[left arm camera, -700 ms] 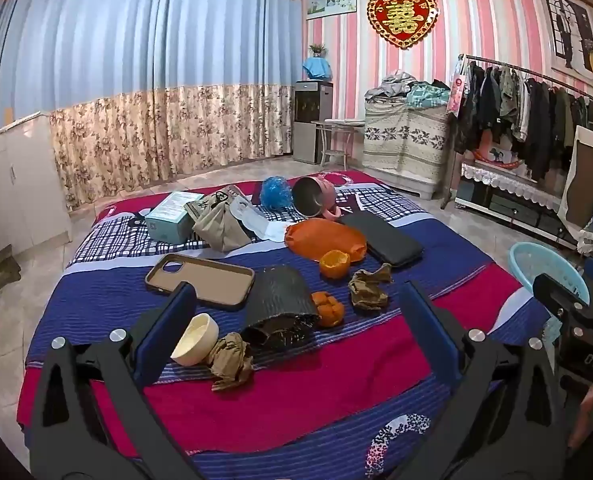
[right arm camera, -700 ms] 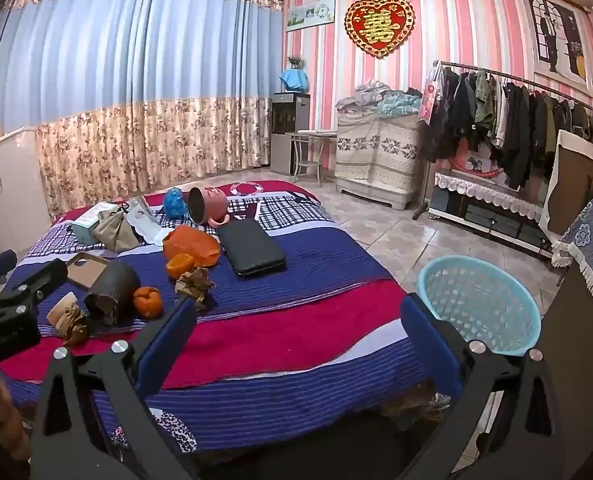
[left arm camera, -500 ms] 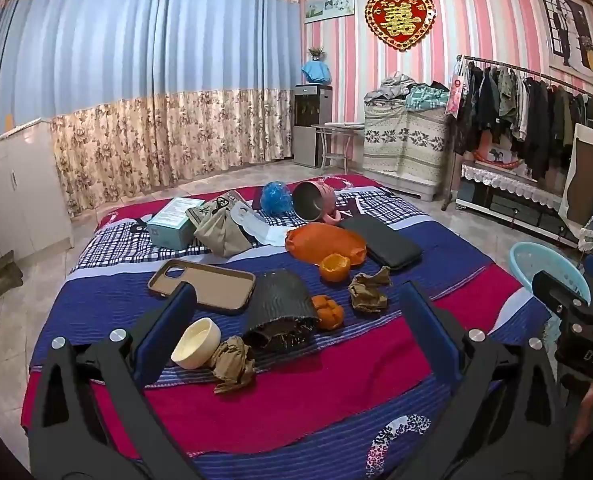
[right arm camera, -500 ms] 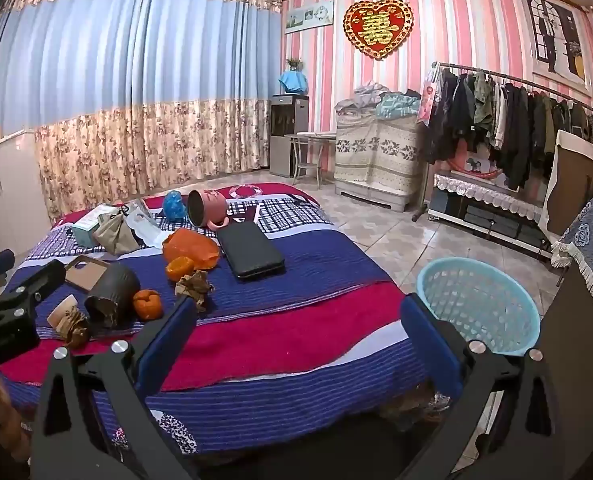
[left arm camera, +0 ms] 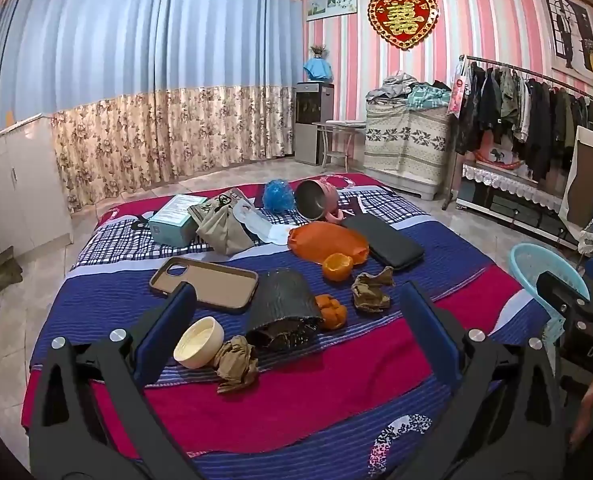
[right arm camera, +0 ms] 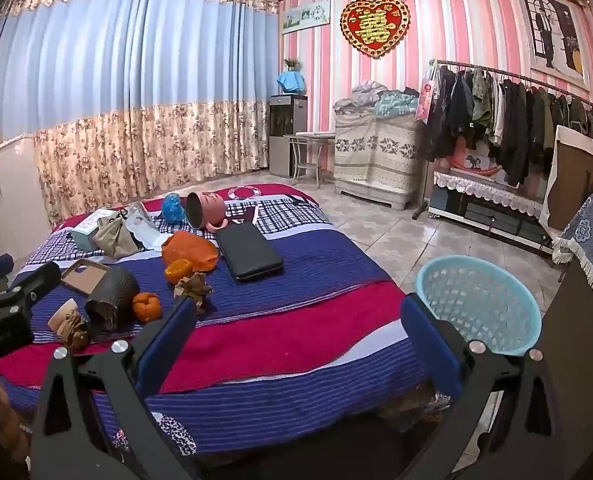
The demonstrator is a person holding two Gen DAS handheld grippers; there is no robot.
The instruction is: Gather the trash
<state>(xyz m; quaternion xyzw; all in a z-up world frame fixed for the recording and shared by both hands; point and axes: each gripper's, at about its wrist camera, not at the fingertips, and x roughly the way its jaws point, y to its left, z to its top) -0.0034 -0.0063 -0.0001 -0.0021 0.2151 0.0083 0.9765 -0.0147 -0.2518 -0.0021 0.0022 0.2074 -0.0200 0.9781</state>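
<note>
A bed (left arm camera: 296,400) with a striped blue and red blanket holds scattered items. Crumpled brown paper (left arm camera: 236,362) lies at the front beside a cream cup (left arm camera: 198,342); a second brown wad (left arm camera: 370,290) lies to the right. Orange peel pieces (left arm camera: 330,312) (left arm camera: 337,266) and an orange bag (left arm camera: 324,242) lie mid-bed. A light blue basket (right arm camera: 476,304) stands on the floor right of the bed. My left gripper (left arm camera: 296,328) is open and empty above the front of the bed. My right gripper (right arm camera: 296,340) is open and empty over the bed's right front.
A phone case (left arm camera: 204,278), dark textured sleeve (left arm camera: 282,304), black wallet (left arm camera: 382,242), pink mug (left arm camera: 316,200), teal box (left arm camera: 176,220), tan pouch (left arm camera: 224,230) and blue ball (left arm camera: 276,196) also lie on the bed. A clothes rack (right arm camera: 508,116) and covered cabinet (right arm camera: 376,160) stand right.
Both grippers have drifted slightly back and up, so the bed items sit a little lower in view. Nothing was grasped or moved.
</note>
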